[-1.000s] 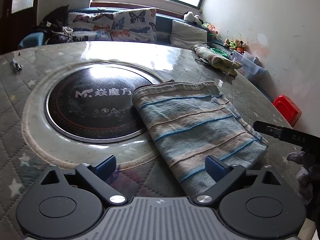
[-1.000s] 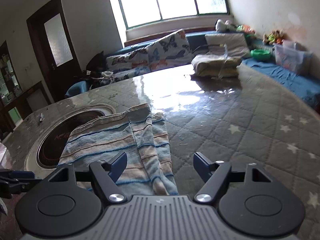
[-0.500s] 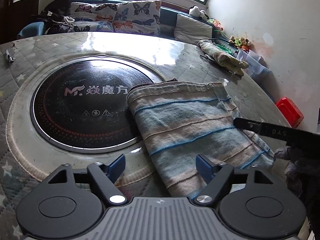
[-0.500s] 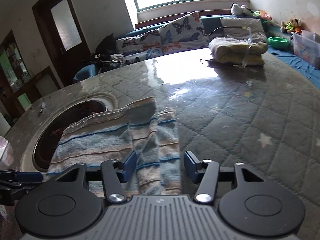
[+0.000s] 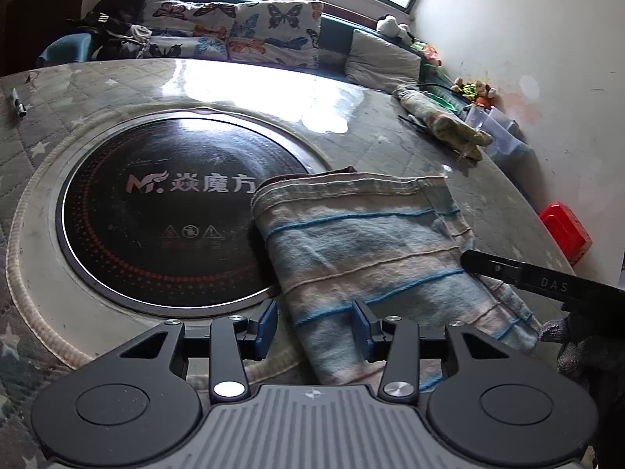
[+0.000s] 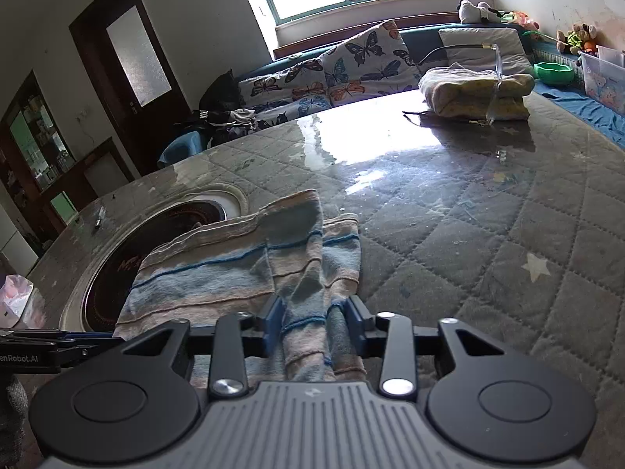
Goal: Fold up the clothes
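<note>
Closing in with the right gripper [image 6: 314, 322], blue pads [image 6: 273, 322] now pressed onto a bunched fold at the near edge of the faded blue-and-pink striped cloth [image 6: 218, 273], jaws narrow after just drawing together. Straddling the same cloth's near left corner with the left gripper [image 5: 314, 330], jaws half-narrowed and just been closing too, one blue pad [image 5: 361, 328] sitting on the fabric [image 5: 371, 242], the other [image 5: 265, 324] beside its edge, no firm pinch visible yet. Spreading away from both, lying folded and rumpled on the round grey quilted table [image 6: 488, 234], partly overlapping the black circular glass cooktop [image 5: 156, 211] set into it. Further back, resting near the table's far edge, a folded yellowish bundle [image 6: 476, 93]. Beyond that, lining the bench under the window, butterfly-print cushions [image 5: 250, 35].
</note>
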